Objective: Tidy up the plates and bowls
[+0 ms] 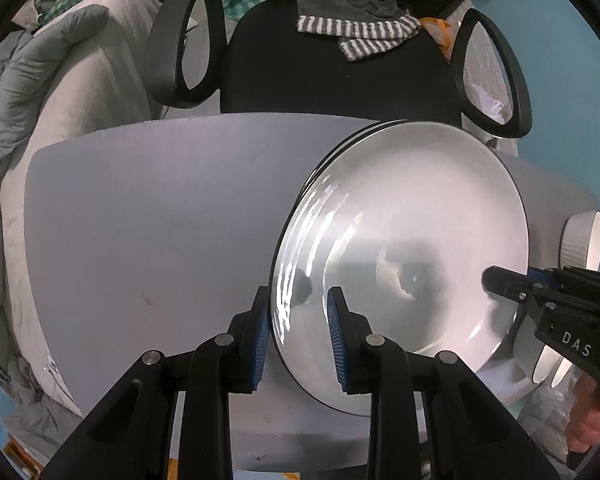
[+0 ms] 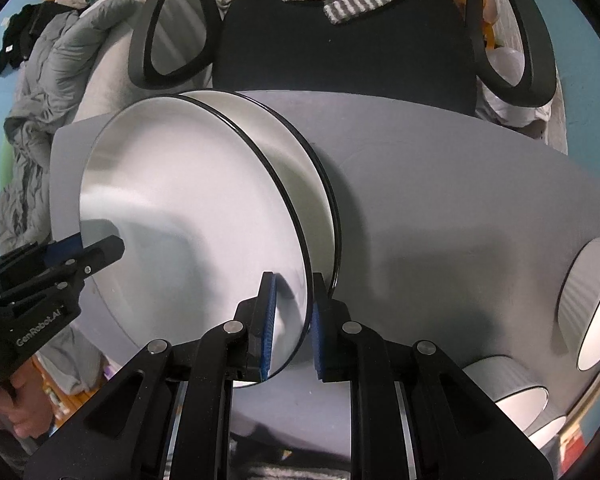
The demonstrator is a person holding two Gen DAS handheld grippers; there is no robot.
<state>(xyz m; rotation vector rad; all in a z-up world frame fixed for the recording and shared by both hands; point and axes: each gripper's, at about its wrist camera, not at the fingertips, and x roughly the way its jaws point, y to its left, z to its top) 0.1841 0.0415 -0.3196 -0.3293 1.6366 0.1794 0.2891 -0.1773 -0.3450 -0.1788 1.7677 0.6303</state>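
We had the top plate [image 1: 412, 240] between both tools, one at each side of its rim, presumably so a wide, slick disc would not swing or slip from a single pinch. In the left wrist view the left gripper [image 1: 299, 334] sat at lower centre, its blue pads straddling the plate's black edge with one pad outside and one over the glossy face; they looked closed onto the rim, though glare there made contact hard to confirm. In the right wrist view the right gripper [image 2: 294, 320] did the same at lower centre, clamped on the opposite edge. The plate stood tilted over a second plate [image 2: 300, 152] lying just behind and beneath it on the grey table [image 1: 140, 220], so we judged the stack was being lifted from or lowered onto; which, we could not tell. Ribbed white bowls [image 2: 592, 304] waited at the lower right of the right wrist view, near the table's edge and well apart from the plates, untouched. A black office chair [image 1: 340, 76] draped with a striped cloth [image 1: 364, 32] filled the upper centre.
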